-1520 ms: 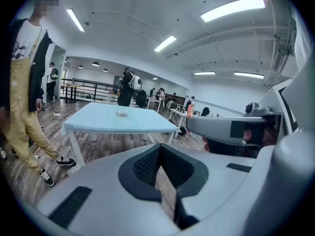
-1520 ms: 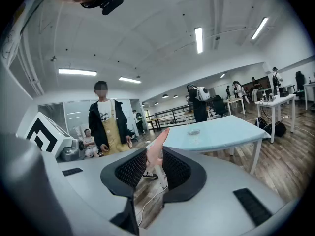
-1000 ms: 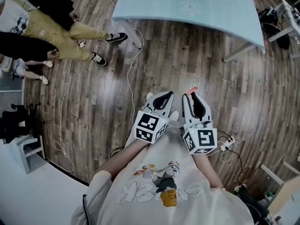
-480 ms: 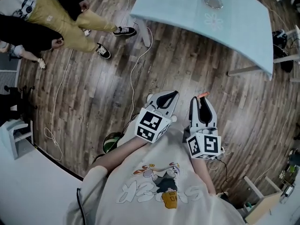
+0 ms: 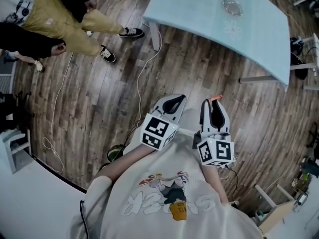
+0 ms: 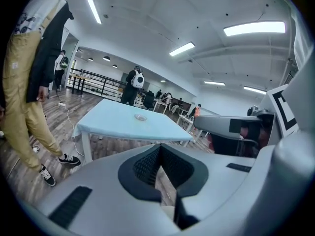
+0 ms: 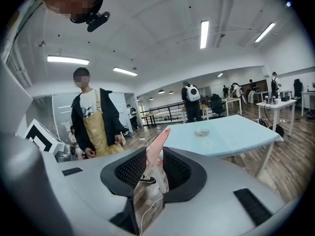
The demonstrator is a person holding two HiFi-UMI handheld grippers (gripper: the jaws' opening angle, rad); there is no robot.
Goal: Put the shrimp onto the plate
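A person stands on the wooden floor [image 5: 99,98], well apart from the pale blue desk [image 5: 199,9], with a tool in each hand. The right tool [image 5: 213,106] is clenched on the pink shrimp [image 5: 215,98], whose tip pokes out past the jaws. The left tool [image 5: 172,99] is closed on nothing. The plate [image 5: 232,7] sits bare on the desk's far side. The pick-up looks complete; the carry to the desk and the placing on the plate remain.
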